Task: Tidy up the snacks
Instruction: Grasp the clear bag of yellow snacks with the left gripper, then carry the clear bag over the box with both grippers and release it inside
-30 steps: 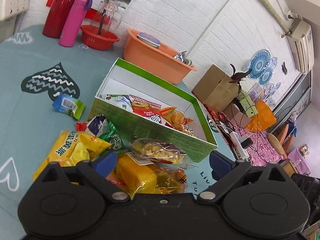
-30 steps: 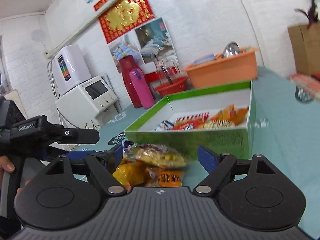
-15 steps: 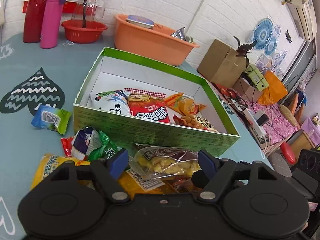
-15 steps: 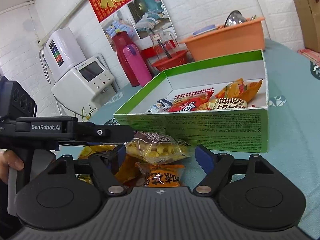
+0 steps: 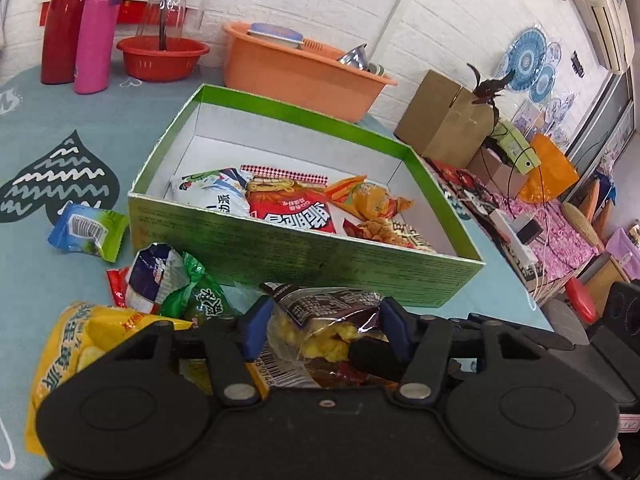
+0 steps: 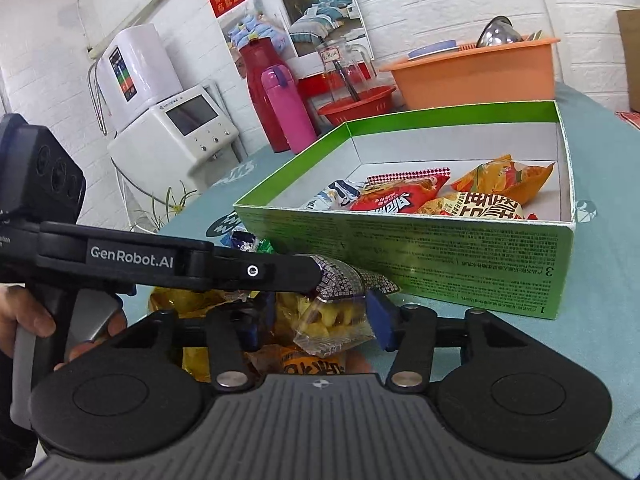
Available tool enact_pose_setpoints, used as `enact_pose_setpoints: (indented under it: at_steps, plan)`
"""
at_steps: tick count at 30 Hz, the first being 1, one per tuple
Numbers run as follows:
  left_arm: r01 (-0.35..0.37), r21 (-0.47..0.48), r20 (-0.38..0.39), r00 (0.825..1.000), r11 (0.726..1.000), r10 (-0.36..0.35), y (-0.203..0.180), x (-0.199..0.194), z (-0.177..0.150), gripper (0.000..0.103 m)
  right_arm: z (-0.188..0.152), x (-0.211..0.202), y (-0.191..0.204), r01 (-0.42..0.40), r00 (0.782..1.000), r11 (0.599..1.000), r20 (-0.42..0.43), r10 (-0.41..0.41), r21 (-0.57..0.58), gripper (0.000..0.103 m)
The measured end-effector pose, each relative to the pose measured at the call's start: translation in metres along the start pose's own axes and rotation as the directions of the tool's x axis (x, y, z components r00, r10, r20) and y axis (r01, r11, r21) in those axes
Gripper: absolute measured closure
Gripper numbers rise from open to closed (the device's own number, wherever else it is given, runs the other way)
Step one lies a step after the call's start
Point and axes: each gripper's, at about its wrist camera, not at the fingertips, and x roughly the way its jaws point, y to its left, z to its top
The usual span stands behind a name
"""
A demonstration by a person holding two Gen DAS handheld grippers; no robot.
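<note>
**A:** Big picture first: the green box (image 5: 304, 264) sits open on the teal tablecloth (image 5: 80, 120), white inside, and four snack packs lie along its near wall: a white-and-blue one, a red one (image 5: 292, 212), an orange one (image 5: 368, 200) and a printed one in the corner.

**B:** And outside the box?

**A:** A loose heap right against the near wall. Biggest is the yellow chip bag (image 5: 80, 344) at the left, then a blue-and-green wrapper cluster (image 5: 168, 284), then a small blue-green packet (image 5: 86, 232) lying apart beside the box's left corner.

**B:** What are the tools on?

**A:** Both on the same thing: the clear bag of yellow puffs (image 5: 324, 324), dark printed top, crinkled, lying on top of the heap just in front of the box. The left gripper (image 5: 324, 326) has its jaws just closing, blue pads pressing both sides of the bag. From the other camera the right gripper (image 6: 316, 316) has also just been closing, and its pads squeeze the bag's clear lower end.

**B:** Anything in the way?

**A:** The left tool's black finger crosses over the bag's top in the right view. An orange packet (image 6: 312, 366) lies underneath. Behind the box stand an orange basin (image 5: 296, 68), a red bowl (image 5: 160, 58) and a pink flask (image 5: 96, 32).
</note>
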Motion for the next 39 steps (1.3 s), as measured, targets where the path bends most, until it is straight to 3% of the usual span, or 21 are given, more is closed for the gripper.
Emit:
enact_pose_setpoints:
  at_steps: [8,12,18,29,31,33,35,39]
  plan:
    - [0.039,0.055,0.125,0.991,0.998,-0.046,-0.023,-0.044,0.014,0.034,0.015,-0.038,0.028,0.014,0.993,0.995,0.115,-0.003,-0.095,0.020]
    - [0.054,0.079,0.176,0.982,0.995,-0.067,-0.031,-0.048,0.034,0.035,0.033,-0.047,0.033,0.031,0.982,0.989,0.190,-0.003,-0.144,0.020]
    - [0.083,0.075,0.200,0.975,0.994,-0.097,-0.025,-0.023,0.063,0.034,0.059,-0.033,0.018,0.071,0.970,0.983,0.241,-0.028,-0.170,0.020]
    - [0.115,0.028,0.164,0.979,0.993,-0.118,0.011,0.037,0.085,0.034,0.071,0.016,-0.023,0.106,0.970,0.981,0.234,-0.066,-0.162,0.020]
    - [0.106,0.031,0.150,0.983,0.994,-0.110,0.017,0.046,0.086,0.026,0.070,0.024,-0.025,0.123,0.969,0.976,0.236,-0.079,-0.177,0.019]
    - [0.055,0.020,0.122,0.991,0.998,-0.058,0.021,0.054,0.085,0.000,0.067,0.033,-0.025,0.155,0.968,0.969,0.227,-0.110,-0.193,0.013]
    - [0.000,-0.005,0.116,0.993,1.000,0.000,0.026,0.054,0.081,0.000,0.064,0.041,-0.024,0.205,0.969,0.953,0.186,-0.166,-0.222,0.000]
    - [-0.021,-0.007,0.121,0.992,1.000,0.022,0.028,0.038,0.077,0.000,0.056,0.037,-0.025,0.229,0.967,0.944,0.168,-0.192,-0.239,0.000]
